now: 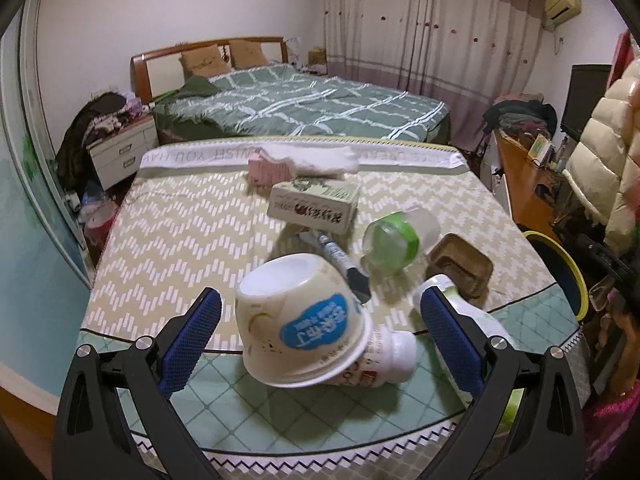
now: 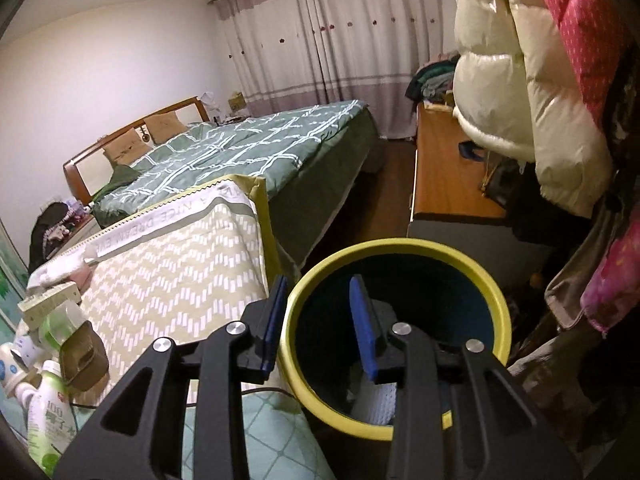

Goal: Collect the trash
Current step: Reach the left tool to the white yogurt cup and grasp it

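My left gripper (image 1: 320, 294) stands wide open around an upturned white pudding cup (image 1: 304, 320) with a blue label; the pads are clear of it. The cup leans on a small white bottle (image 1: 394, 354). A white-and-green drink bottle (image 1: 476, 316) lies behind the right finger. Farther back lie a carton (image 1: 314, 204), a clear green-capped bottle (image 1: 394, 240), a brown plastic tray (image 1: 460, 264) and a marker (image 1: 336, 252). My right gripper (image 2: 318, 280) is open and holds nothing above the yellow-rimmed bin (image 2: 400, 246), one finger outside the rim. Something white (image 2: 376, 400) lies inside the bin.
The trash lies on a table under a chevron cloth (image 1: 180, 240), with a pink item (image 1: 266, 166) and a white cloth (image 1: 320, 156) at its far edge. A bed (image 1: 304, 104) stands behind. Right of the bin are a wooden desk (image 2: 448, 184) and hanging padded coats (image 2: 520, 100).
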